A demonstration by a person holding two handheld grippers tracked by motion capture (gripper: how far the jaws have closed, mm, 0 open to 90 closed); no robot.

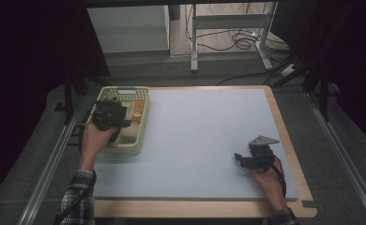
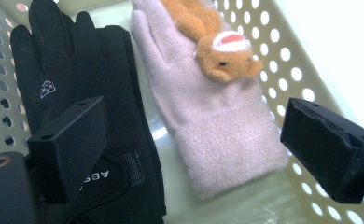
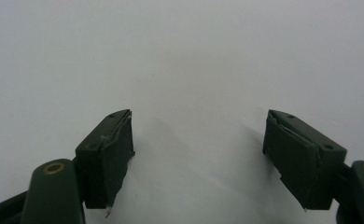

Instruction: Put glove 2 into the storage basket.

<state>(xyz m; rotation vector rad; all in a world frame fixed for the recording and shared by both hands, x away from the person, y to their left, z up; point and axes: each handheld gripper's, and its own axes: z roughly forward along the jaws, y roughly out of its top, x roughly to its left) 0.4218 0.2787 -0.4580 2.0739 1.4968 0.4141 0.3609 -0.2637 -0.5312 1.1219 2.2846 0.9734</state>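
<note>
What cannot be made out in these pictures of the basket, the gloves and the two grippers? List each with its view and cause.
- Black glove: cuff cut off by the bottom edge and covered by a jaw, left gripper view.
- Pink glove: fingertips hidden under the orange plush toy and past the top edge.
- Basket contents: mostly hidden by the left gripper, high view.
- Right gripper: jaws too small and dark, high view.

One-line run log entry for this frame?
left gripper: open over basket | black glove, pink glove inside | right gripper: open, above table
</note>
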